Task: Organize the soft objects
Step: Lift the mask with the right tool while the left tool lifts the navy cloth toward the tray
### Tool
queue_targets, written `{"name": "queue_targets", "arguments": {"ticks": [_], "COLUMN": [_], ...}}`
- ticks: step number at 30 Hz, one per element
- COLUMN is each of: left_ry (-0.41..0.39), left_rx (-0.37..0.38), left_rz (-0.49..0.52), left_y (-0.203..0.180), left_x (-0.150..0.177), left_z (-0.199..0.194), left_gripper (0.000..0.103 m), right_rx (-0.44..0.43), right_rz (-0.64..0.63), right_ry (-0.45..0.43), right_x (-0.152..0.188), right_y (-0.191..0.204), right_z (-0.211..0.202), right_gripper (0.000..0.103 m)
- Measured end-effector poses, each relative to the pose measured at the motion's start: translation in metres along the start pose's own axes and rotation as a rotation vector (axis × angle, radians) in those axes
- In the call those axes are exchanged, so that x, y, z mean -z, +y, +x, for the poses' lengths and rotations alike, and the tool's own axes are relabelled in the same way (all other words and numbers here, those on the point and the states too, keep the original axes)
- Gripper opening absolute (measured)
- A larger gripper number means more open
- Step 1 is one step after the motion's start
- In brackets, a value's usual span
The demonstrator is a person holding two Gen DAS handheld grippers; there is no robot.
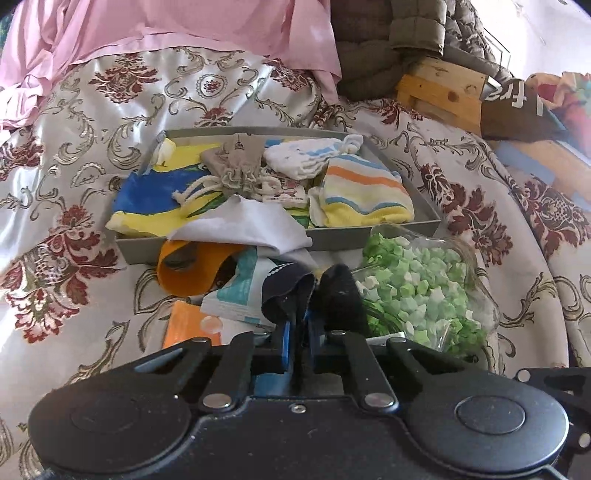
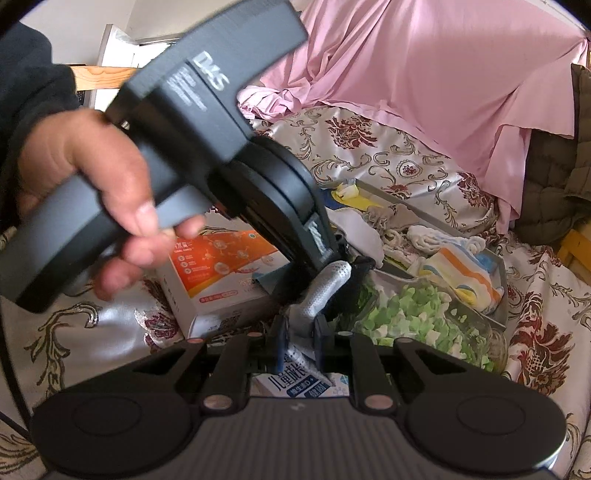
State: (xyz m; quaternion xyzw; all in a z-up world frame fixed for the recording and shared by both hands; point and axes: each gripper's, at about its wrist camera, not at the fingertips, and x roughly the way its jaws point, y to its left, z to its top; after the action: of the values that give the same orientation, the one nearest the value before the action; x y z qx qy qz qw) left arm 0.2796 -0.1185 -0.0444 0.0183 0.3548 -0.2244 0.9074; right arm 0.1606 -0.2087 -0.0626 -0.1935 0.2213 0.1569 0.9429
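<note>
A grey tray (image 1: 419,194) on the patterned bedspread holds folded soft things: a striped cloth (image 1: 364,197), a grey drawstring pouch (image 1: 236,162) and a blue and yellow cloth (image 1: 147,195). In front of it my left gripper (image 1: 299,319) is shut on the dark navy, white-trimmed end of a sock (image 1: 284,291). In the right wrist view a hand holds that left gripper (image 2: 345,254) at the sock's dark end. My right gripper (image 2: 299,334) is shut on the grey mesh part of the sock (image 2: 325,291). The sock hangs between the two grippers.
A glass jar of green and white paper stars (image 1: 417,288) lies right of the sock. An orange and white box (image 2: 221,273), an orange roll (image 1: 184,271) and a white cloth (image 1: 251,221) crowd the tray's front. A pink sheet (image 1: 147,33) and wooden boards (image 1: 443,88) lie behind.
</note>
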Motion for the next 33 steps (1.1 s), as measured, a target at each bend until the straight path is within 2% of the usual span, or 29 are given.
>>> {"name": "queue_targets", "arguments": {"ticks": [2, 12, 15, 17, 22, 25, 27, 29, 33], "left_ry": [-0.009, -0.01, -0.016, -0.024, -0.019, -0.004, 0.008, 0.021, 0.025], "left_rx": [-0.006, -0.028, -0.022, -0.006, 0.021, 0.031, 0.036, 0.036, 0.021], "left_rz": [0.0, -0.02, -0.033, -0.044, -0.038, -0.039, -0.044, -0.047, -0.039], "left_y": [0.002, 0.02, 0.02, 0.018, 0.01, 0.009, 0.01, 0.011, 0.01], "left_x": [0.001, 0.015, 0.017, 0.014, 0.006, 0.003, 0.002, 0.002, 0.005], "left_z": [-0.008, -0.046, -0.043, -0.038, -0.02, -0.009, -0.002, 0.003, 0.002], "left_gripper": [0.006, 0.004, 0.008, 0.016, 0.022, 0.026, 0.026, 0.016, 0.002], "right_rx": [0.007, 0.054, 0.064, 0.068, 0.057, 0.041, 0.027, 0.015, 0.015], "right_rz": [-0.008, -0.02, -0.022, -0.02, 0.009, 0.016, 0.024, 0.028, 0.013], "right_ry": [-0.002, -0.002, -0.003, 0.002, 0.007, 0.006, 0.013, 0.023, 0.029], "right_x": [0.0, -0.003, -0.003, -0.003, -0.002, -0.001, 0.0, 0.001, 0.001], "right_y": [0.001, 0.005, 0.005, 0.004, 0.0, 0.0, 0.0, 0.0, 0.002], "right_z": [-0.001, -0.011, -0.014, -0.014, -0.009, -0.007, -0.004, -0.001, 0.0], "right_gripper": [0.016, 0.015, 0.015, 0.015, 0.016, 0.018, 0.023, 0.027, 0.027]}}
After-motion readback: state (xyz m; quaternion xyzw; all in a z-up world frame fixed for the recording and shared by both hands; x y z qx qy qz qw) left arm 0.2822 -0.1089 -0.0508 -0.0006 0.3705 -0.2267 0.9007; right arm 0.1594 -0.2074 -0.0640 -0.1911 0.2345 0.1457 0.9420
